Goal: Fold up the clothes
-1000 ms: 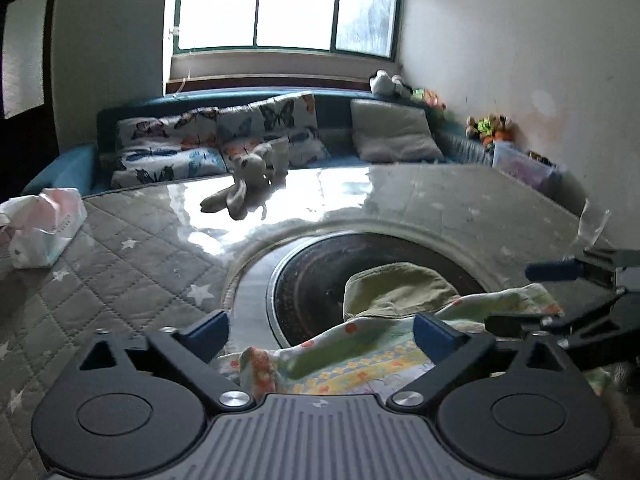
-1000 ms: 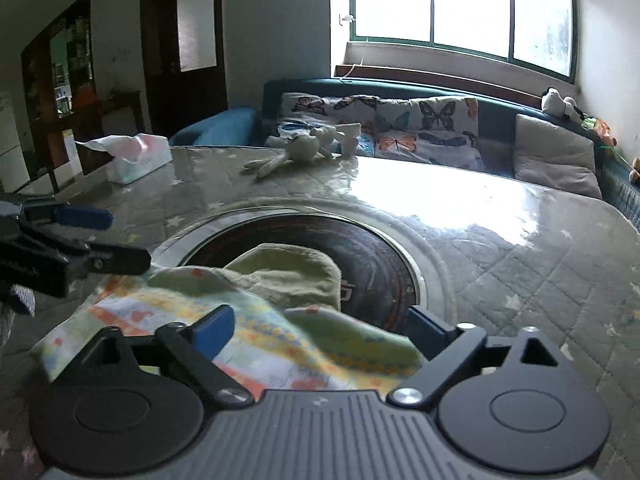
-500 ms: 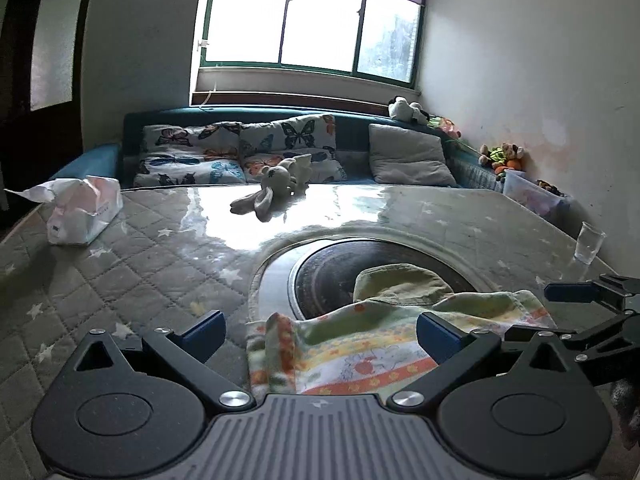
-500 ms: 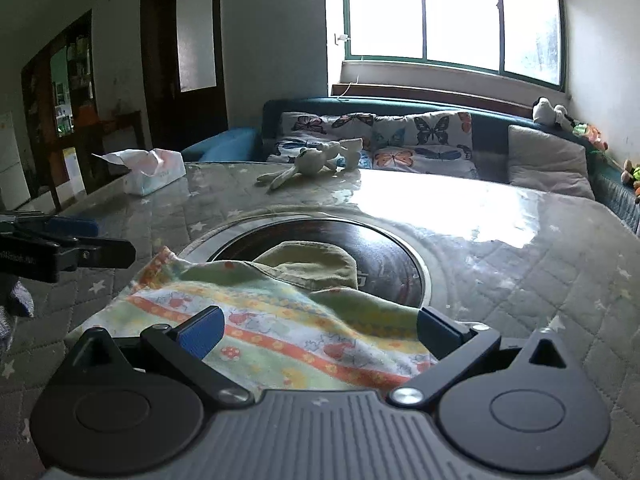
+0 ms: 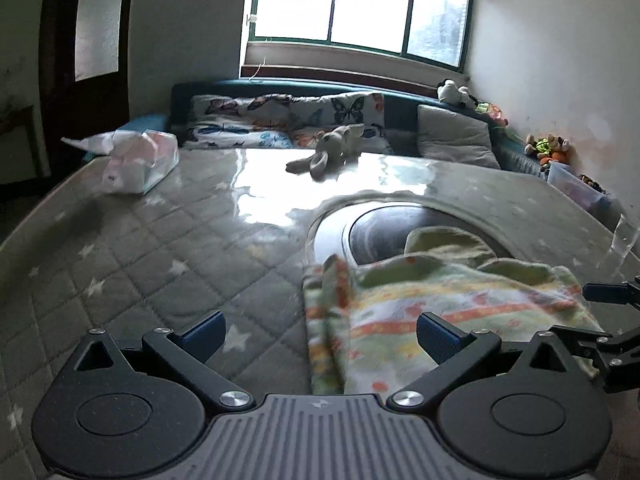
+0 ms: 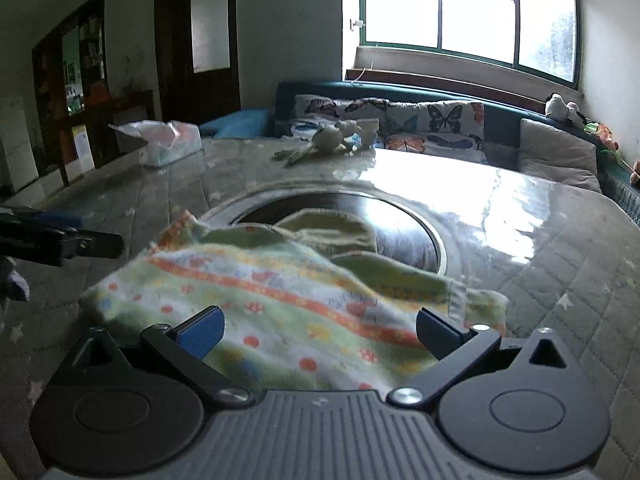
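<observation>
1. The garment (image 6: 280,300) is a soft, fleecy piece in pale green, banded with orange, yellow and white stripes and dotted with small red shapes. It lies in rumpled folds on the table (image 5: 160,248), its far edge draped over the rim of the dark round inset (image 6: 400,232) at the table's middle.
2. A plain olive-green flap of the same garment sits humped on that glossy black disc.
3. The table cover is a grey quilted cloth, stitched in diamonds with white stars, under a shiny clear layer that throws back the window glare.
4. My left gripper (image 5: 320,334) stands wide open, its blue ribbed pads far apart and holding nothing. The cloth's left edge lies between the fingers; the left pad is over bare quilting.
5. My right gripper (image 6: 318,330) is spread just as wide, empty, with the striped cloth filling the gap between its pads. I cannot tell whether the pads touch the fabric.
6. Far off sit a tissue box (image 5: 140,164) and a limp plush rabbit (image 5: 328,150); a clear glass (image 5: 624,236) stands near the right edge.
</observation>
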Demonstrator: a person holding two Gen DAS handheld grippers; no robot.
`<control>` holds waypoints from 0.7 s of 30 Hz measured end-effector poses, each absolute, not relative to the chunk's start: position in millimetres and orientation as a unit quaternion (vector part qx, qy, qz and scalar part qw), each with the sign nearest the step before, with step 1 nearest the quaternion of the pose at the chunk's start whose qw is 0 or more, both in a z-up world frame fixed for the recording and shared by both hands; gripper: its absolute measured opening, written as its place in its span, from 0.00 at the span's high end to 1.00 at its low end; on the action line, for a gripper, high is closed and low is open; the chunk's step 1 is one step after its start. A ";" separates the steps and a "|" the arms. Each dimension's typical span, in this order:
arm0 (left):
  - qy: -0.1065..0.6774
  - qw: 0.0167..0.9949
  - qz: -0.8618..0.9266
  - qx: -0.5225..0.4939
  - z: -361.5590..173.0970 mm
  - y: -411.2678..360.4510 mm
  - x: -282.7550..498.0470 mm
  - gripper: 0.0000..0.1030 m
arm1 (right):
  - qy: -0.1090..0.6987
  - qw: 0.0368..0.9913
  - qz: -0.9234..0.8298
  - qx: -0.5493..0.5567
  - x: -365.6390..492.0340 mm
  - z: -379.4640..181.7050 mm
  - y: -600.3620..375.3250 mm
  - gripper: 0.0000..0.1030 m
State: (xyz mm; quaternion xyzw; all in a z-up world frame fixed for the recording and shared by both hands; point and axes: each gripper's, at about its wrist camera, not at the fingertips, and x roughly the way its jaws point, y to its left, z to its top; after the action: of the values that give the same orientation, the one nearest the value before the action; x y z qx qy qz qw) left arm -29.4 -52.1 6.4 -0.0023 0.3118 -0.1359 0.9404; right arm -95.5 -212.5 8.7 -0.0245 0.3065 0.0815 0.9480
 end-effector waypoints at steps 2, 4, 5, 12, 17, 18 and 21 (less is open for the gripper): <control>0.316 0.939 -0.138 0.001 4.6 -53.3 -32.1 0.00 | 0.310 0.947 0.080 -0.027 -94.5 6.4 -210.8 0.00; 0.316 0.939 -0.139 0.012 2.6 -58.1 -33.8 0.00 | 0.315 0.945 0.078 -0.033 -93.5 1.9 -208.6 0.00; 0.317 0.938 -0.142 0.017 1.3 -60.6 -34.2 0.00 | 0.317 0.945 0.077 -0.037 -92.9 -0.5 -207.4 0.00; 0.329 0.933 -0.140 0.037 -4.6 -68.7 -34.6 0.00 | 0.320 0.943 0.074 -0.053 -97.1 -7.4 -204.1 0.00; 0.317 0.936 -0.148 0.040 2.7 -74.4 -34.8 0.00 | 0.301 0.951 0.050 -0.055 -105.7 1.4 -212.6 0.00; 0.318 0.935 -0.148 0.045 1.4 -77.2 -34.2 0.00 | 0.305 0.950 0.044 -0.058 -105.9 0.1 -214.9 0.00; 0.324 0.932 -0.146 0.066 -5.7 -86.0 -33.1 0.00 | 0.320 0.944 0.042 -0.063 -107.3 -7.2 -219.4 0.00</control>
State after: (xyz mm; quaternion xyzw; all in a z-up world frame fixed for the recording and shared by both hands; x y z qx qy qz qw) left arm -33.1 -86.0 -5.7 0.0656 0.3244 -0.1464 0.9322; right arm -107.3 -219.4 -7.2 -0.0625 0.3205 0.0424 0.9442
